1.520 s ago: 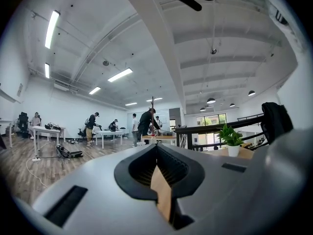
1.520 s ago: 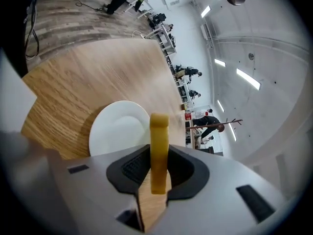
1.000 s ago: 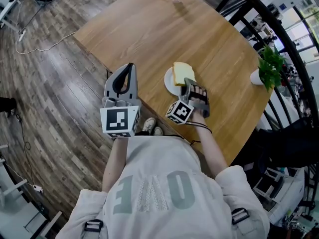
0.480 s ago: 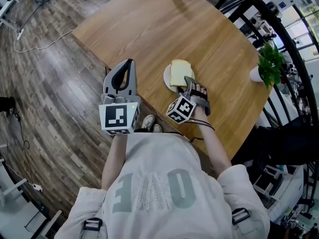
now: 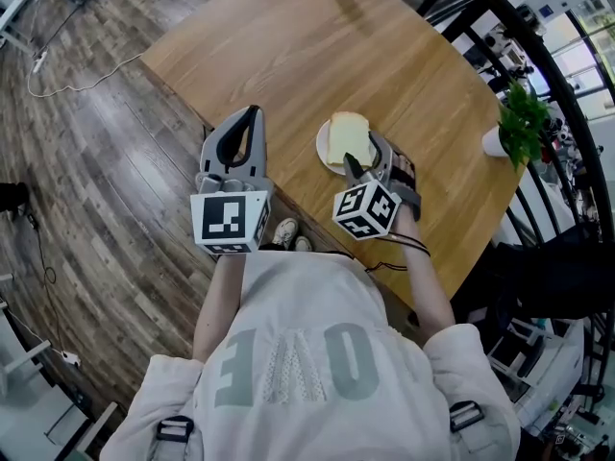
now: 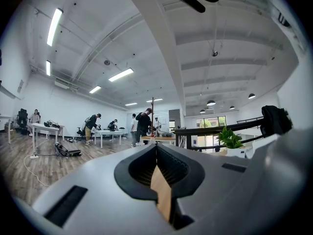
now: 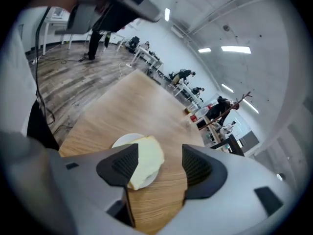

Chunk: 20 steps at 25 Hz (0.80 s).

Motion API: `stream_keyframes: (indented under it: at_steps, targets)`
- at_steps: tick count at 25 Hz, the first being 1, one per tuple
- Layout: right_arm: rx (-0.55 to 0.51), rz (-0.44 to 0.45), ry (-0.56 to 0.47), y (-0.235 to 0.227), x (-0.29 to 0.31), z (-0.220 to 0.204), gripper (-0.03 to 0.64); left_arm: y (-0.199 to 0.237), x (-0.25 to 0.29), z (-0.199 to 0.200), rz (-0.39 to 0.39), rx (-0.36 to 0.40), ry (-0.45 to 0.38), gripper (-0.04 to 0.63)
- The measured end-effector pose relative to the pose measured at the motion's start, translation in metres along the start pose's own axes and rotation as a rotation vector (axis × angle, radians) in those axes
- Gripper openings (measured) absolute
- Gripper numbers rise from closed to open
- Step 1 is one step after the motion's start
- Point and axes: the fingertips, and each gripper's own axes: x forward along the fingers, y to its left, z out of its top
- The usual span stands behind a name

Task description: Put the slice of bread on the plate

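The bread (image 5: 348,139) lies flat on the plate (image 5: 321,150), by the table's (image 5: 288,56) near edge. Its long axis runs near to far, and the rounded crust end seems to point far. Just near of it, the right gripper (image 5: 366,158) hangs with jaws wide apart. They have just been opening, with nothing between them. The placing looks done, so the gripper should lift clear without brushing the slice. The left gripper (image 5: 252,116), jaws together and empty, hovers left of the plate.
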Motion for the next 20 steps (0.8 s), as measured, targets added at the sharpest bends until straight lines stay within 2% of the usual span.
stream_keyframes:
  at_steps: [2, 3, 5, 7, 8, 10, 11, 12, 13, 16, 20]
  targets:
    - [0.128, -0.041, -0.094, -0.032, -0.021, 0.028, 0.264, 0.002, -0.001, 0.007, -0.003, -0.001, -0.013, 0.009]
    - [0.233, -0.058, -0.16, -0.049, -0.035, 0.043, 0.264, 0.002, -0.002, 0.012, -0.005, -0.002, -0.022, 0.009]
    - [0.515, -0.086, -0.318, -0.085, -0.067, 0.068, 0.264, -0.001, -0.003, 0.026, -0.011, -0.002, -0.05, 0.009]
    - [0.812, -0.076, -0.485, -0.117, -0.098, 0.083, 0.264, -0.005, -0.003, 0.044, -0.021, 0.006, -0.086, 0.009]
    - [0.935, -0.051, -0.565, -0.128, -0.112, 0.088, 0.262, -0.008, -0.003, 0.053, -0.027, 0.01, -0.105, 0.009]
    - [1.095, -0.023, -0.707, -0.144, -0.135, 0.095, 0.261, -0.012, -0.004, 0.071, -0.039, 0.016, -0.143, 0.009]
    - [1.139, -0.041, -0.753, -0.149, -0.144, 0.095, 0.253, -0.014, -0.005, 0.078, -0.046, 0.018, -0.16, 0.009]
    - [1.17, -0.078, -0.776, -0.153, -0.15, 0.092, 0.202, -0.017, -0.006, 0.085, -0.053, 0.02, -0.174, 0.009]
    - [1.191, -0.116, -0.785, -0.154, -0.154, 0.088, 0.141, -0.02, -0.007, 0.091, -0.061, 0.02, -0.187, 0.009]
    - [1.222, -0.177, -0.785, -0.149, -0.16, 0.077, 0.052, -0.027, -0.009, 0.105, -0.085, 0.004, -0.223, 0.009]
    - [1.173, -0.234, -0.703, -0.139, -0.158, 0.059, 0.017, -0.033, -0.007, 0.112, -0.1, 0.013, -0.242, 0.009]
